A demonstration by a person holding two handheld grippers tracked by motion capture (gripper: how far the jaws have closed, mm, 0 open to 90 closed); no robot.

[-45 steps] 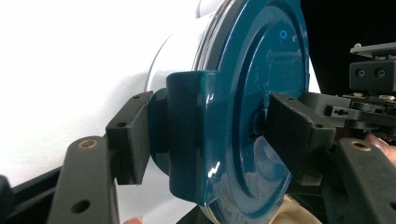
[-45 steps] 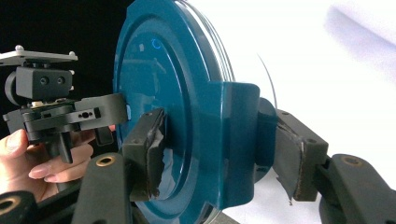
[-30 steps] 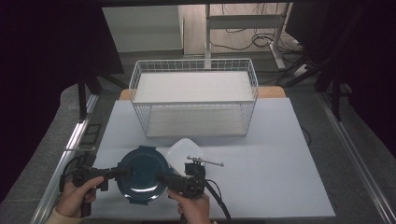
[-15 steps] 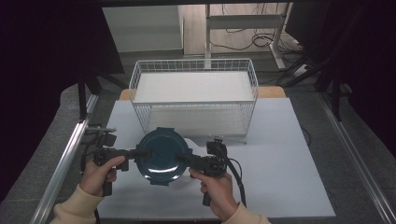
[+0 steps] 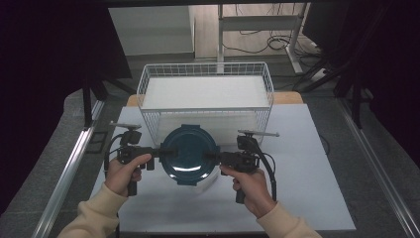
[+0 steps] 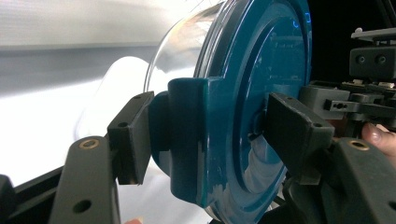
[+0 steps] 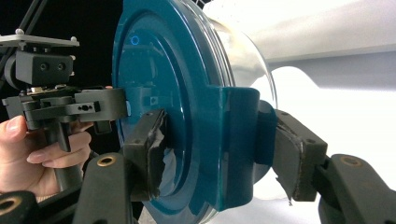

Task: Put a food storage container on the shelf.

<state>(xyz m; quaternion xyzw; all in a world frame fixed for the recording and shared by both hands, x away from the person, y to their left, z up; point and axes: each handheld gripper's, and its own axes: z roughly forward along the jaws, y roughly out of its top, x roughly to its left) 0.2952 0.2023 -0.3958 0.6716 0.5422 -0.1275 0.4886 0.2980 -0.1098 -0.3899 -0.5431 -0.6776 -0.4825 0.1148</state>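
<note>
Up close, both grippers' fingers (image 6: 135, 135) clamped on the teal-lidded glass container's (image 5: 188, 153) latch tabs.

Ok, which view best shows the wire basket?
The high view: the whole wire basket stands behind the teal-lidded container. The two gripper views show mostly that container clamped in the tongs, with only blurred white behind.

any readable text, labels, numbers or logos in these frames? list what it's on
No readable text in any view.
teal lid: small raised marks near its rim, a ring-shaped one in the right gripper view and a few in the left gripper view; too small and blurred to read.
wire basket, table, left gripper and right gripper: no print visible.
</note>
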